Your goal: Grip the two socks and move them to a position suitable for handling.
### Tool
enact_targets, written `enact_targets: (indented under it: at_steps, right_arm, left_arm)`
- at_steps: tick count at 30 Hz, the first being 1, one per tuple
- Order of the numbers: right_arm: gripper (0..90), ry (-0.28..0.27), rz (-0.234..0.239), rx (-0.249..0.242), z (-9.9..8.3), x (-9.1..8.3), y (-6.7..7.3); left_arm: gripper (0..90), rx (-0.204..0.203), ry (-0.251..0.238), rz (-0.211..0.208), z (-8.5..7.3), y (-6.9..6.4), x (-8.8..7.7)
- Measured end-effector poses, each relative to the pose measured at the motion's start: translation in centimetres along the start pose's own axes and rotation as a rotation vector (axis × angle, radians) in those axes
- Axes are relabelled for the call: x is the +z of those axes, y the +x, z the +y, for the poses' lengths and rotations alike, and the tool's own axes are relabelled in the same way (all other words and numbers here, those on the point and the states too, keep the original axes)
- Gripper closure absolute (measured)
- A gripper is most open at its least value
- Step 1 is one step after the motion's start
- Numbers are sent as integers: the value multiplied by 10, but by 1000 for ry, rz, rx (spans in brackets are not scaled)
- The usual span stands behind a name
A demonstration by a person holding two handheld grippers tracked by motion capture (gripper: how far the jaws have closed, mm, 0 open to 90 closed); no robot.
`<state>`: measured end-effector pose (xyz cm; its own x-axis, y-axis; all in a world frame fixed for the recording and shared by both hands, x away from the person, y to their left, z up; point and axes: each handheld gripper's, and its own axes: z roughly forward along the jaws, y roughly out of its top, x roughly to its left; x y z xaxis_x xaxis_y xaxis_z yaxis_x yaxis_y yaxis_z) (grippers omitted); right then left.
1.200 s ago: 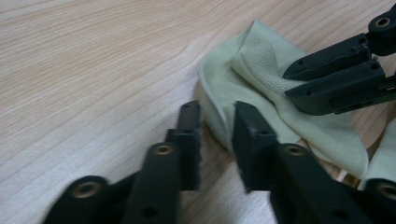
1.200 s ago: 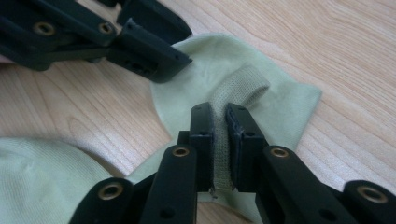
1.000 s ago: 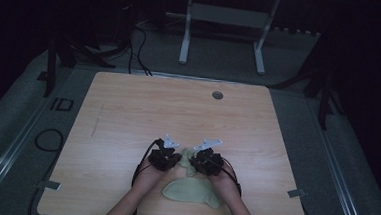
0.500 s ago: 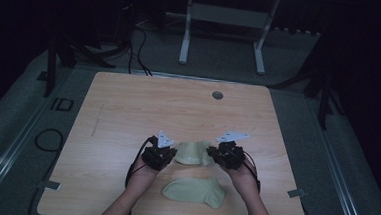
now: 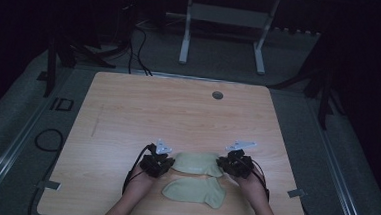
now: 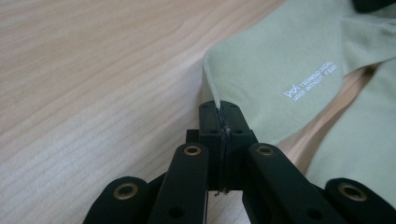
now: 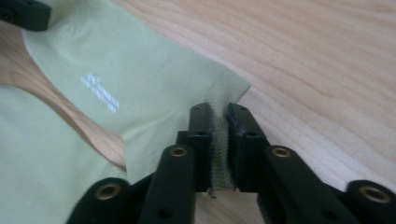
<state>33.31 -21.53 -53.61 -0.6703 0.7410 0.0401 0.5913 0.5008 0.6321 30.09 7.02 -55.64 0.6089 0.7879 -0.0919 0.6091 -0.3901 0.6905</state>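
Sock (image 5: 198, 163) stretched between both tongs, left tongs (image 5: 167, 165) clamped tight on one end, right tongs (image 5: 223, 163) loosening around cuff, second sock (image 5: 195, 192) just beside

High view: fixed above the near edge, facing forward and down over the whole desk (image 5: 188, 112). Both gripper views: close, low along their tongs, sharing the upper sock (image 5: 198, 163) (image 6: 280, 70) (image 7: 140, 79).

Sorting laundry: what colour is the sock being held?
Pale green sock, with small white lettering; clearest in left gripper view.
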Motion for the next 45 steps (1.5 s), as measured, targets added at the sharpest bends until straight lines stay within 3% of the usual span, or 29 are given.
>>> enact_targets:
  at_steps: [7, 8, 10, 13, 15, 18, 23, 27, 29, 36, 45]
  right_arm:
    - [678, 27, -45, 18, -4, 8, -8]
    - [676, 27, -43, 26, -4, 8, -9]
    - [665, 12, -54, 40, -4, 3, -12]
    - [697, -22, -48, 47, -2, -6, -10]
    - [718, -36, -26, 30, 0, -12, -3]
    - [748, -30, 5, -19, 0, -13, 9]
    - [749, -24, 13, -36, -2, -6, 16]
    - [748, 11, -3, -48, -5, 6, 16]
    - [748, 33, -6, -49, -6, 14, 15]
    - [728, 8, -28, -67, 0, 22, 11]
    - [723, -14, -30, -41, 14, 34, 0]
  left_arm:
    - [882, 4, 13, -16, -8, -1, 1]
    - [859, 6, 20, -18, -8, -1, 0]
    - [732, 15, 8, 3, -8, -1, -2]
    - [668, 10, -30, 5, -6, 0, -9]
    - [685, 19, -54, -2, -4, -2, -13]
    - [813, 57, -90, -3, 1, -12, -18]
    - [894, 117, -46, -21, 8, -26, -6]
    - [894, 79, 0, -15, 9, -17, 11]
    - [894, 80, 18, -4, 9, -12, 17]
    - [894, 53, -7, 24, 17, 3, 25]
    - [894, 13, -35, 40, 22, 15, 32]
